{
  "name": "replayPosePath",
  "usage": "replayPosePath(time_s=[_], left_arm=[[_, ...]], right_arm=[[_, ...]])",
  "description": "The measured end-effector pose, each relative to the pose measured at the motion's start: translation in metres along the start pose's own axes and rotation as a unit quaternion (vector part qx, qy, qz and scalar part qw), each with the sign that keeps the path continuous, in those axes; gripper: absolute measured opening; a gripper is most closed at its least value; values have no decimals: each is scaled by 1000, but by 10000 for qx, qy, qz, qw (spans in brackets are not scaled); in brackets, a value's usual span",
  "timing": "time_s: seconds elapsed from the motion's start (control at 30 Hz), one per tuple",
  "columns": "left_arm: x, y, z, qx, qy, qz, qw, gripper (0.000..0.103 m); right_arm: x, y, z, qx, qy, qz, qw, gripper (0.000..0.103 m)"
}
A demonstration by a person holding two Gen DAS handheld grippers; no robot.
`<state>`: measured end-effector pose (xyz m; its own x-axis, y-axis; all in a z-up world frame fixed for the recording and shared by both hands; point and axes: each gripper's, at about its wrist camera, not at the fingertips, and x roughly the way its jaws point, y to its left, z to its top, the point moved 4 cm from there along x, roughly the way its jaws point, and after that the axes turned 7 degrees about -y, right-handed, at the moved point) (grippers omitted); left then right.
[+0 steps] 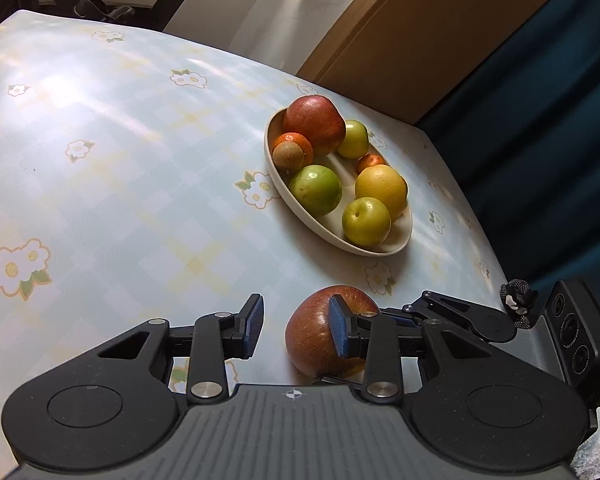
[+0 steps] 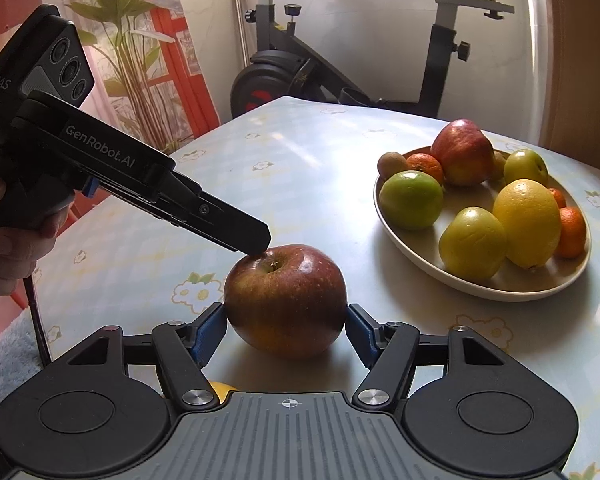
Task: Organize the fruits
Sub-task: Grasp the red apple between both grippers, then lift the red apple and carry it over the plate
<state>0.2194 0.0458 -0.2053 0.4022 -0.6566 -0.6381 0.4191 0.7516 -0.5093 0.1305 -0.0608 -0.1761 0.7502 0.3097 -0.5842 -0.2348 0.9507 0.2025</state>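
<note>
- Apple [image 2: 286,300] on the desk [image 2: 300,168]: our right gripper [image 2: 286,334] jaws clench it, seemingly touching.
- Left gripper [image 1: 296,330] jaws released.
- Next we lift it into the fruit plate [image 2: 420,258].

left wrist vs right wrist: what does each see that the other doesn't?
Left wrist only: brown wooden panel and dark teal curtain beyond the table.
Right wrist only: black exercise bike, green potted plant, and the left gripper tip on the apple's top.
Both: loose red apple between the right gripper fingers, and the cream oval fruit plate.
</note>
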Motion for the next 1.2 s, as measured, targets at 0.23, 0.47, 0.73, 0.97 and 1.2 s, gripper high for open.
replayPosePath(time_s=[0.23,0.47,0.73,0.97,1.2], left_arm=[[12,-8,3,-214,52,-200,9996,38],[24,-17,-3,-117,263,-252,9993,38],[29,-21,-6,-158,281,-314,9990,39],[34,-28,-7,-124,314,-311,9989,44],[38,-29,-6,-160,300,-291,9990,44]], right_arm=[[-2,-13,-1,-20,-123,-100,9999,61],[-6,-16,-5,3,-176,-185,9997,62],[-14,-17,-6,-26,-194,-291,9994,63],[-20,-15,-7,-84,-262,-333,9991,60],[-20,-21,-7,130,-370,-247,9989,61]])
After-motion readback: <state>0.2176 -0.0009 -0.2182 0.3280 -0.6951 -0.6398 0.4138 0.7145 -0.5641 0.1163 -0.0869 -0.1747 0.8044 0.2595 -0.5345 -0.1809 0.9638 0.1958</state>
